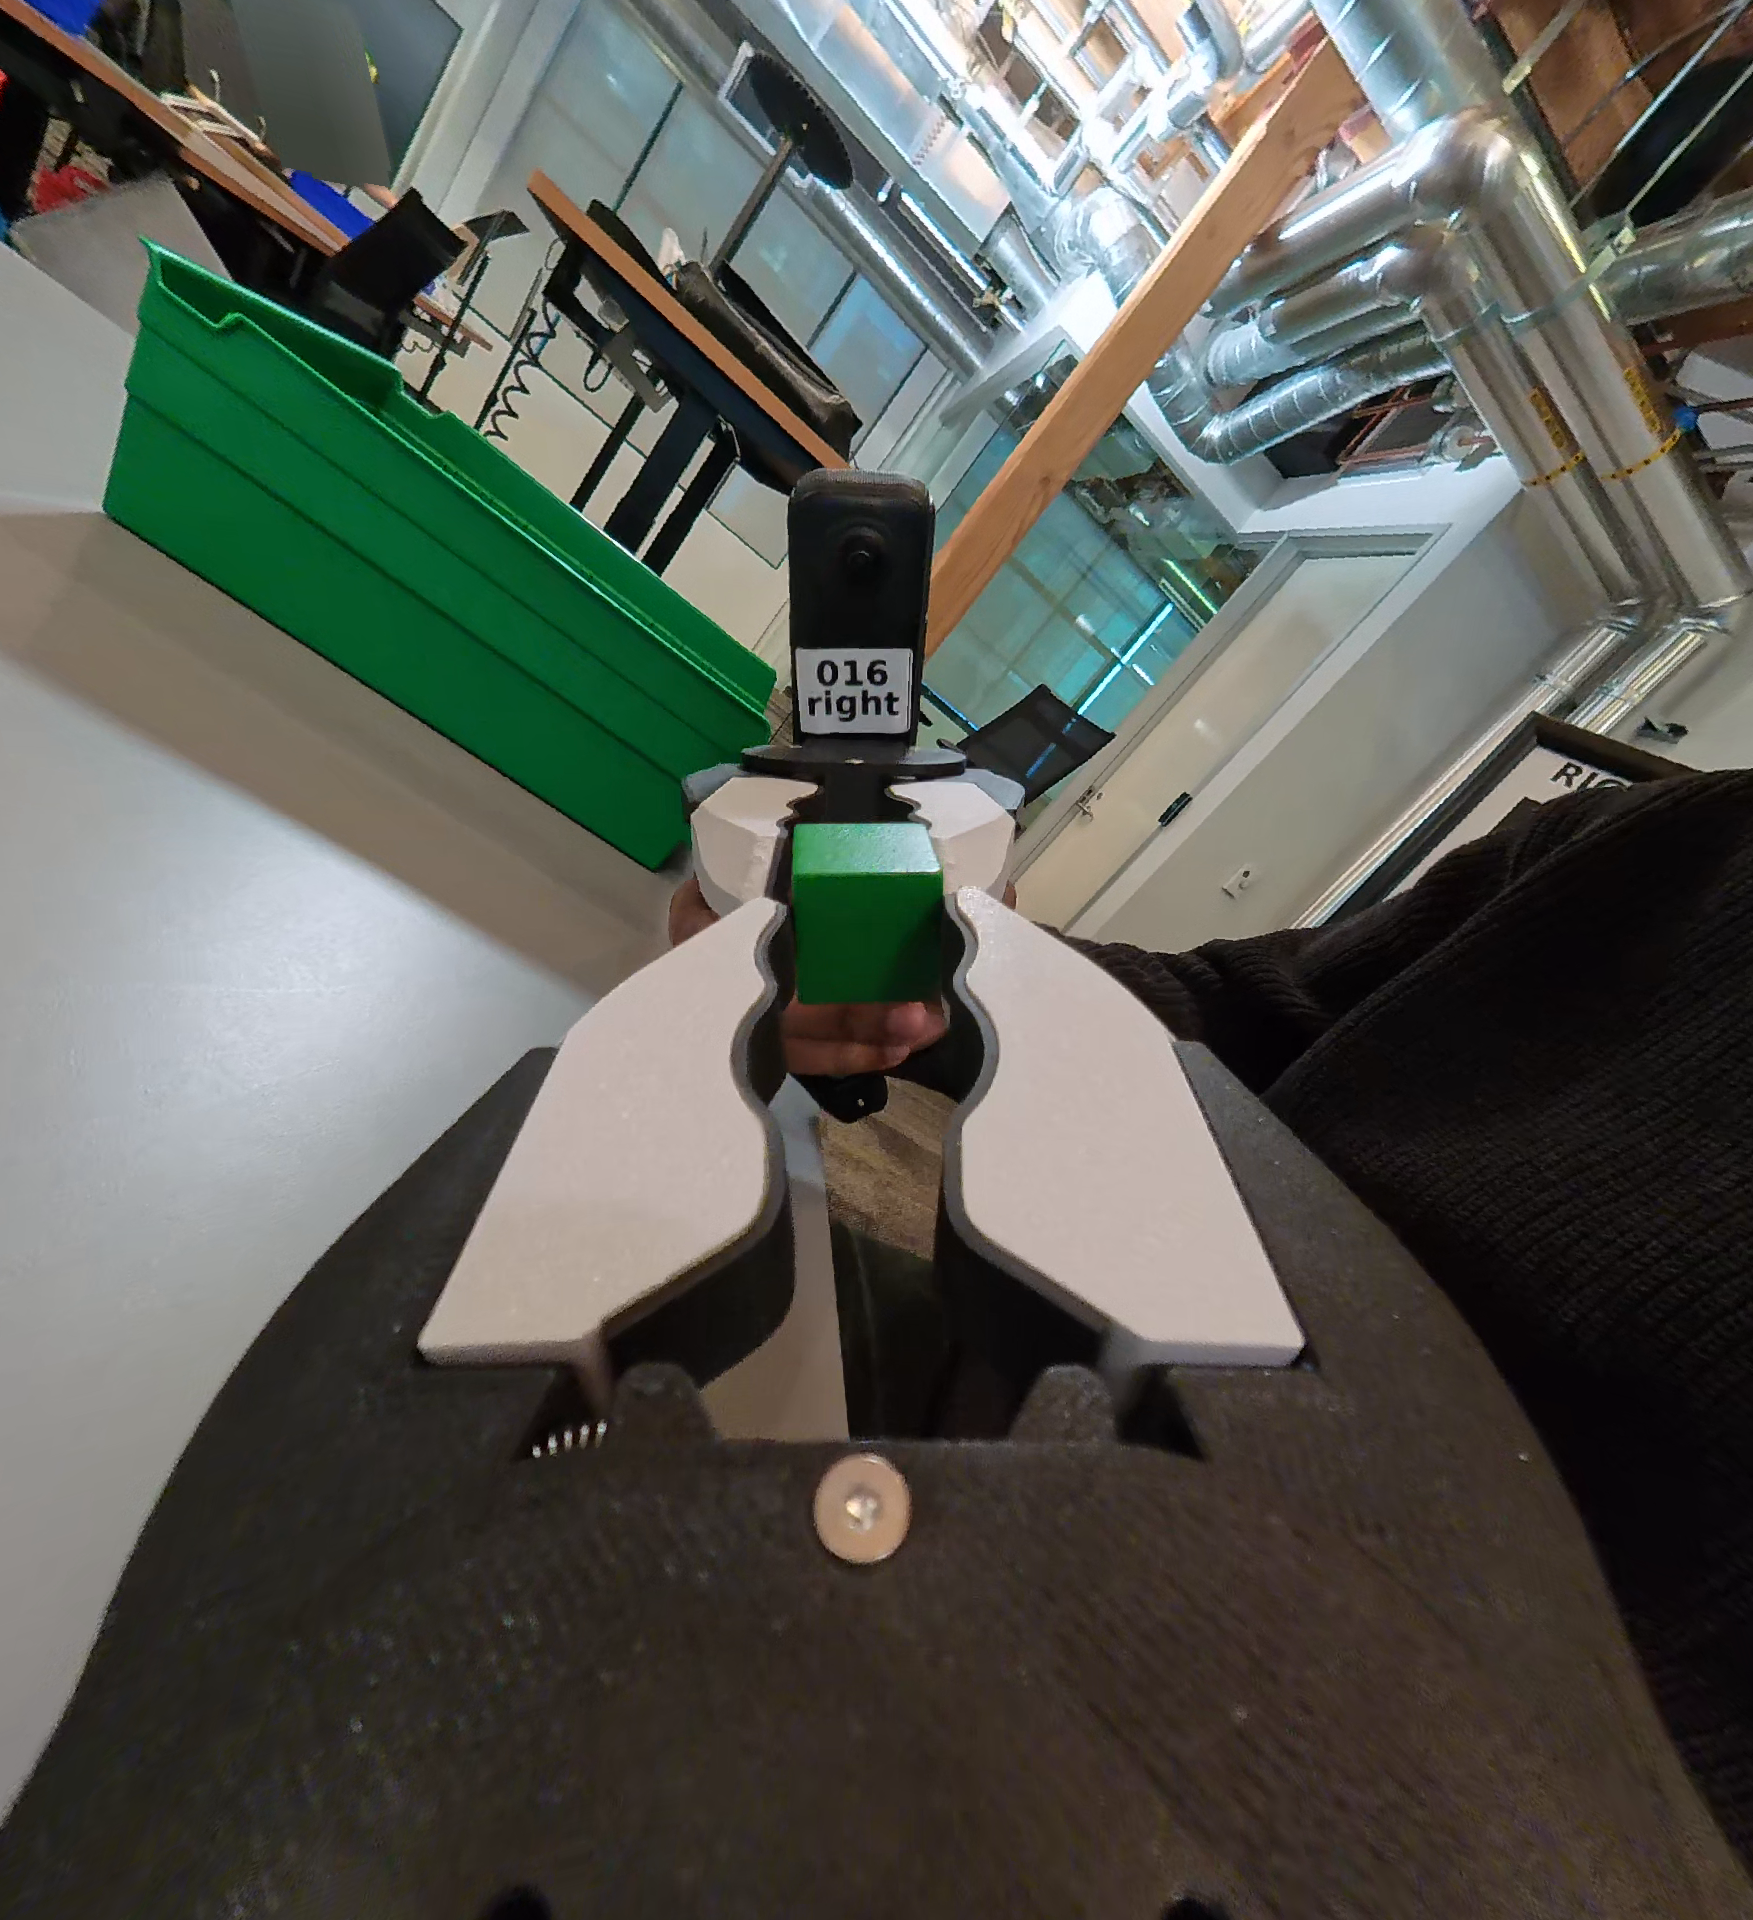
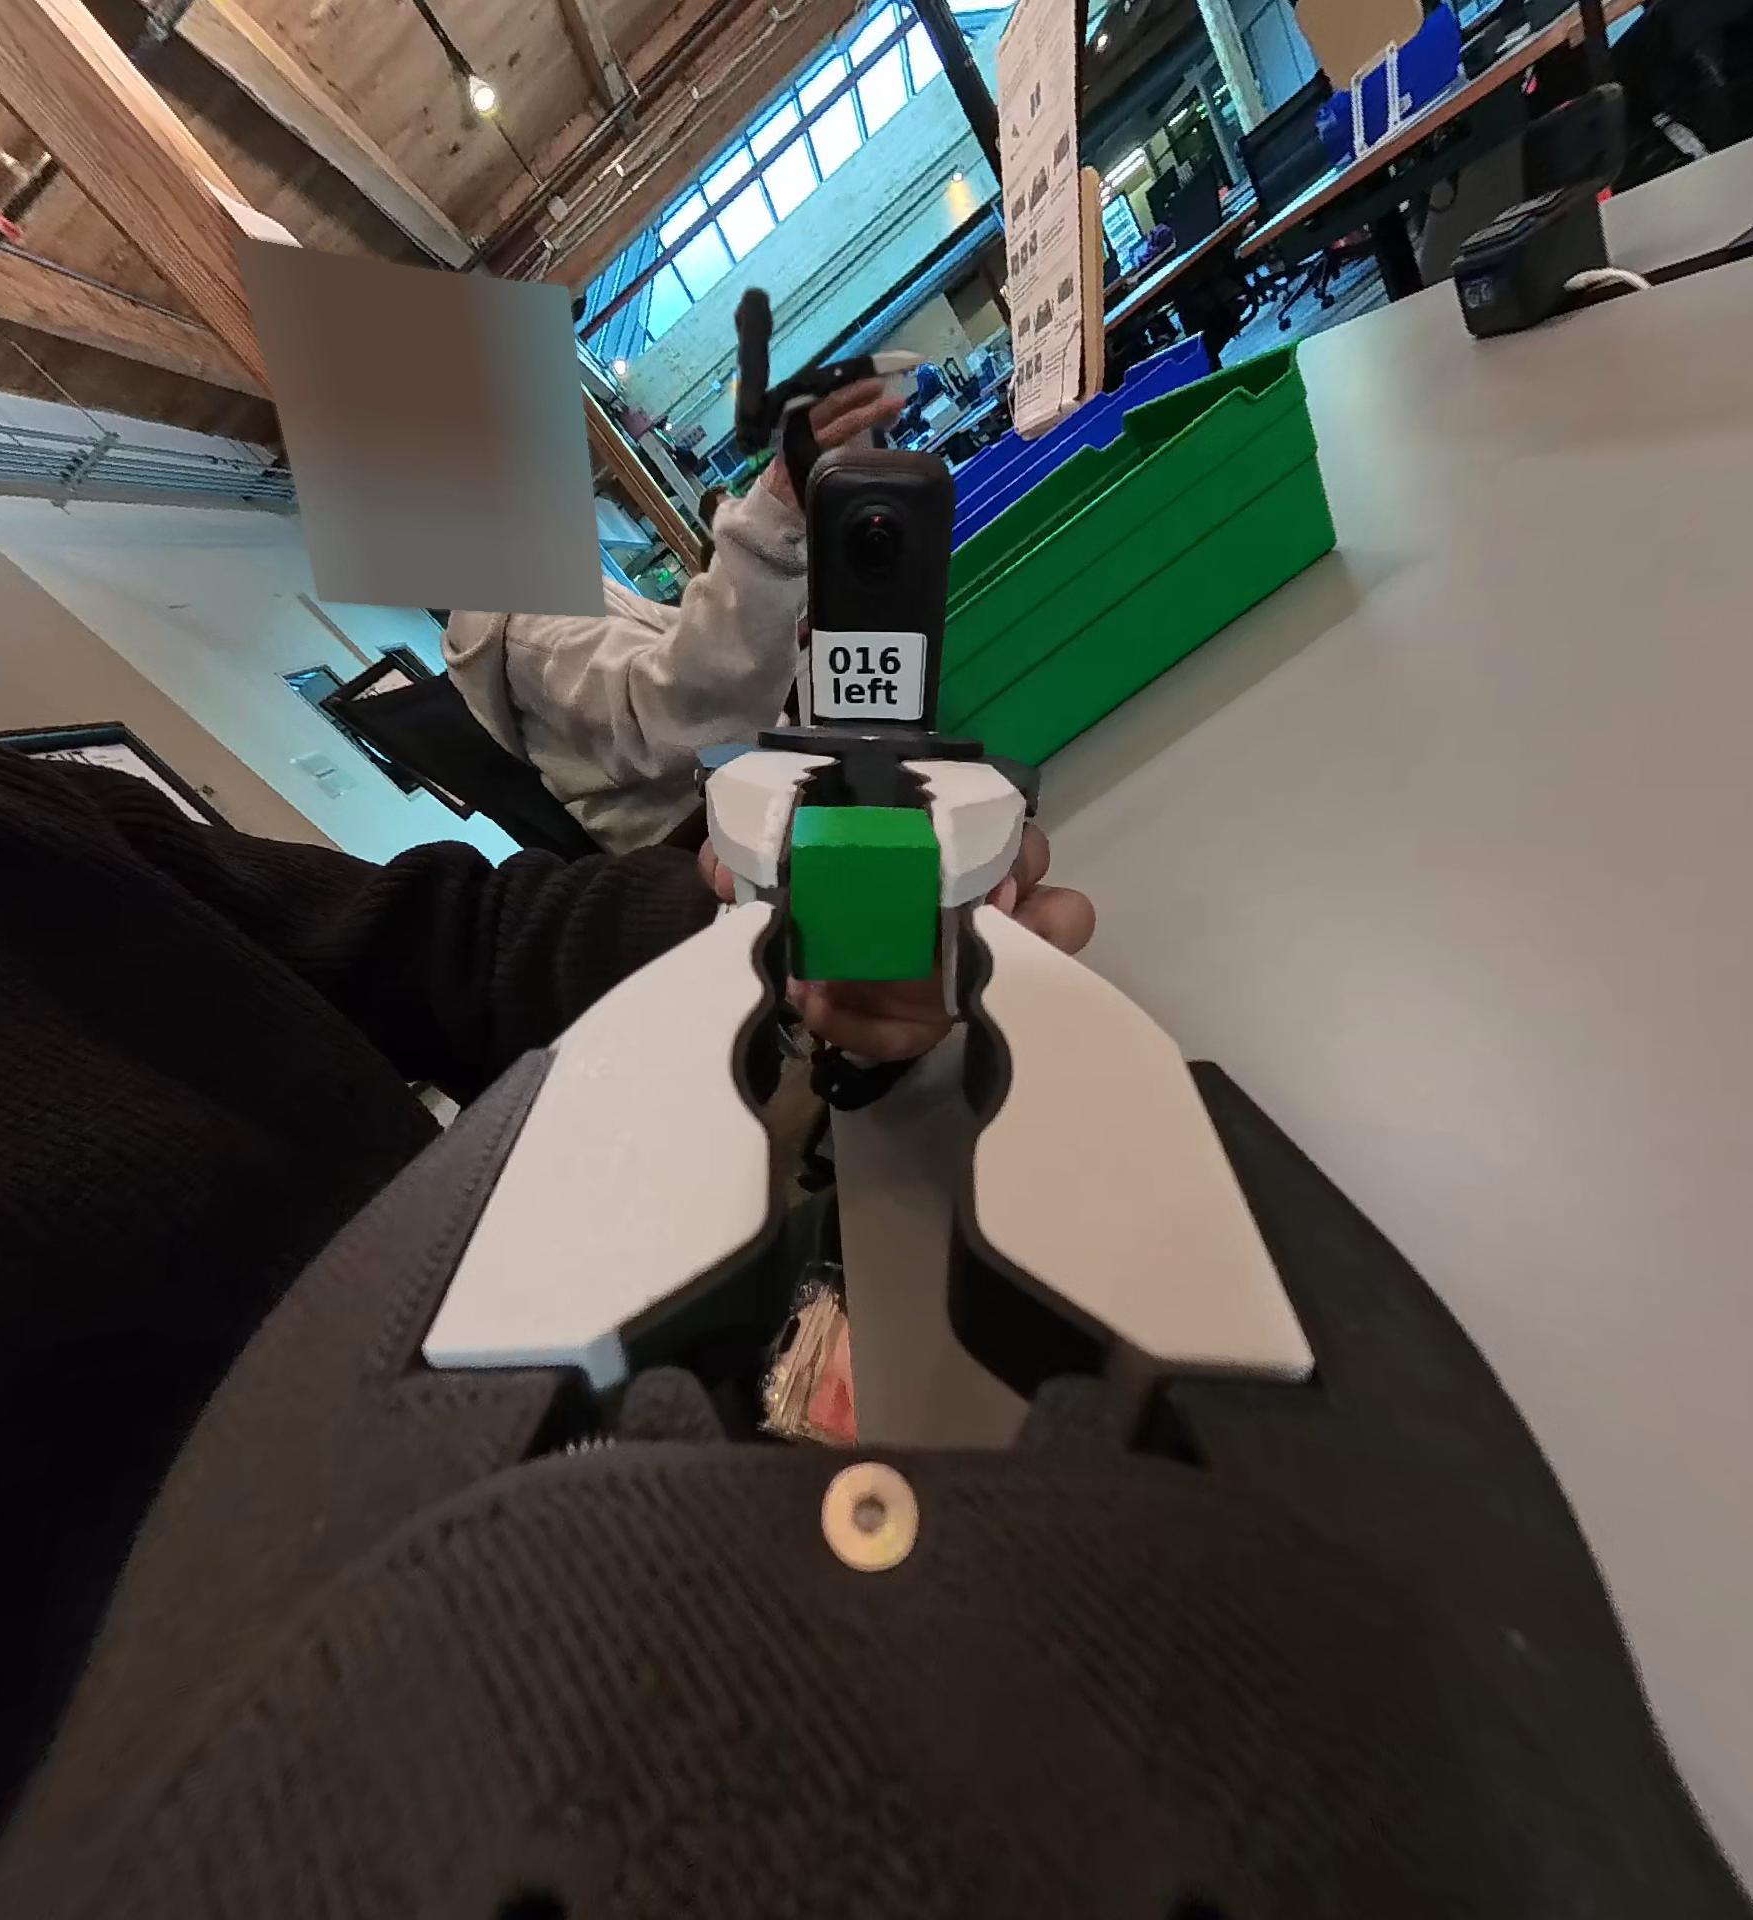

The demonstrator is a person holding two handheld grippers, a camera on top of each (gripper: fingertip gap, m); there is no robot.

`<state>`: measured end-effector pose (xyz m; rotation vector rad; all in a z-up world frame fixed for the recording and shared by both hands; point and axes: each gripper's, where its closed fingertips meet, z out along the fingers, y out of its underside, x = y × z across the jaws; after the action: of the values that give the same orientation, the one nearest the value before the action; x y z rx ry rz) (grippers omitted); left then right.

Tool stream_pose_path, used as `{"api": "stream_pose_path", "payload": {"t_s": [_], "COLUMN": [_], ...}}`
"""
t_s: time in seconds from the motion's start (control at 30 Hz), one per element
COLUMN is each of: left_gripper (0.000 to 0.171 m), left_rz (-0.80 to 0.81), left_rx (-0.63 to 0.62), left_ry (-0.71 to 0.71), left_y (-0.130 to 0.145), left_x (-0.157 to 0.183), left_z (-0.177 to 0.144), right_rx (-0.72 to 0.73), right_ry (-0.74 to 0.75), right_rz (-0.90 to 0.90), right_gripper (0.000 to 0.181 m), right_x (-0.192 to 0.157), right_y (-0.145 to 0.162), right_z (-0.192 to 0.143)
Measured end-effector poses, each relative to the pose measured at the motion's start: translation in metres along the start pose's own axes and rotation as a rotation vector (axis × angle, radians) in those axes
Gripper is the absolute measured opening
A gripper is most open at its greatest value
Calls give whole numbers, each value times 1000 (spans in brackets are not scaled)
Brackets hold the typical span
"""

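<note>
Cube (image 1: 867,925), green, hangs in the air between my two tools, which meet tip to tip just off the edge of the bench (image 1: 176,987); a green bin (image 1: 415,582) stands well behind on it. The left tool (image 1: 867,920) pinches the cube's flanks with its very tips, and the right tool (image 2: 864,925) pinches it the same way from the opposite end, so both are clamped on the one block. I judge each hold shallow. A twist or pull from either side while both squeeze could pivot the cube and pop it free. Under it I see floor, not bench, so a slip would likely send it out of reach. The opposing tips sit so close that any push inward could knock them together and jolt the grip.
</note>
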<state>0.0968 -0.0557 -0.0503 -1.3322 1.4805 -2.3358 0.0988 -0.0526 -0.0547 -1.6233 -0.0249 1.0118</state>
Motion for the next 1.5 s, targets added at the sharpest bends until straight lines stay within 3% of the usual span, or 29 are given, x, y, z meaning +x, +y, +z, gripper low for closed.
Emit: {"api": "stream_pose_path", "payload": {"t_s": [0.5, 1.5], "left_gripper": [26, 26], "left_rz": [2, -1], "left_rx": [-56, -32], "left_ry": [-20, -27], "left_y": [9, 7], "left_x": [-4, -7], "left_z": [2, 1], "right_rx": [-71, -36], "right_ry": [16, 28], "right_rz": [-3, 32], "right_gripper": [26, 26], "right_x": [3, 6], "right_y": [5, 2], "right_z": [-3, -2]}}
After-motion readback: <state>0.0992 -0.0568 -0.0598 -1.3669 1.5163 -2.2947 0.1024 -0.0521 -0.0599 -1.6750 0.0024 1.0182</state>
